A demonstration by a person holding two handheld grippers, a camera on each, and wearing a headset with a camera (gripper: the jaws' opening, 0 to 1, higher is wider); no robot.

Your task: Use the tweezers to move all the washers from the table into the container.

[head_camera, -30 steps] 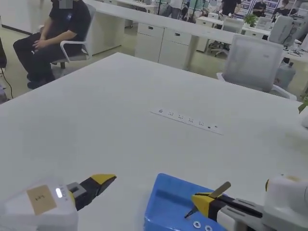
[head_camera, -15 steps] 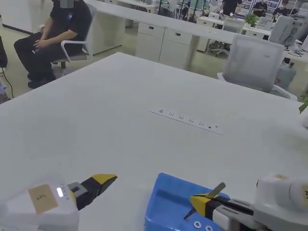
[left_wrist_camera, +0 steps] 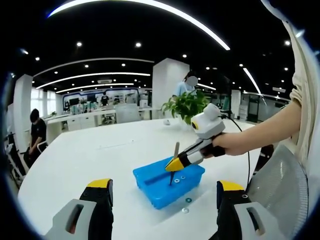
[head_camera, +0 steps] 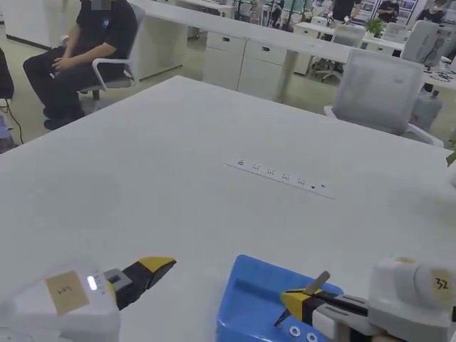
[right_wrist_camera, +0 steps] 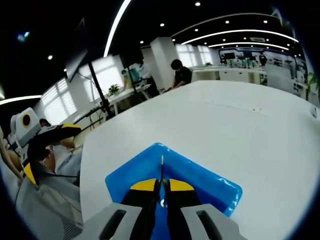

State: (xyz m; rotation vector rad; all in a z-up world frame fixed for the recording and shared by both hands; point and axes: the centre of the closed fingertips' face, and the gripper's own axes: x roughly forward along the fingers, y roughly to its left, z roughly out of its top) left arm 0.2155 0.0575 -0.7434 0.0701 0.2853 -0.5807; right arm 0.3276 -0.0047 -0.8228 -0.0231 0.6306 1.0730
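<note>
A blue container [head_camera: 249, 296] sits at the table's near edge; two washers [head_camera: 294, 331] lie inside it. My right gripper [head_camera: 293, 305] is shut on metal tweezers [head_camera: 313, 285], whose tip points down into the container. In the right gripper view the jaws [right_wrist_camera: 161, 187] pinch the tweezers [right_wrist_camera: 161, 170] over the container [right_wrist_camera: 205, 182]. My left gripper [head_camera: 153, 267] hovers left of the container, open and empty [left_wrist_camera: 166, 186]. In the left gripper view two washers [left_wrist_camera: 186, 205] lie on the table in front of the container [left_wrist_camera: 150, 185], and the right gripper [left_wrist_camera: 207, 125] holds the tweezers [left_wrist_camera: 173, 162] above it.
A white table [head_camera: 178, 157] stretches ahead with a recessed socket strip [head_camera: 281, 176] mid-table. A white chair [head_camera: 381, 92] stands at the far side. A seated person [head_camera: 85, 50] is at the far left, away from the table.
My right gripper and the tweezers have shifted slightly left and lower over the container. The left gripper has held still.
</note>
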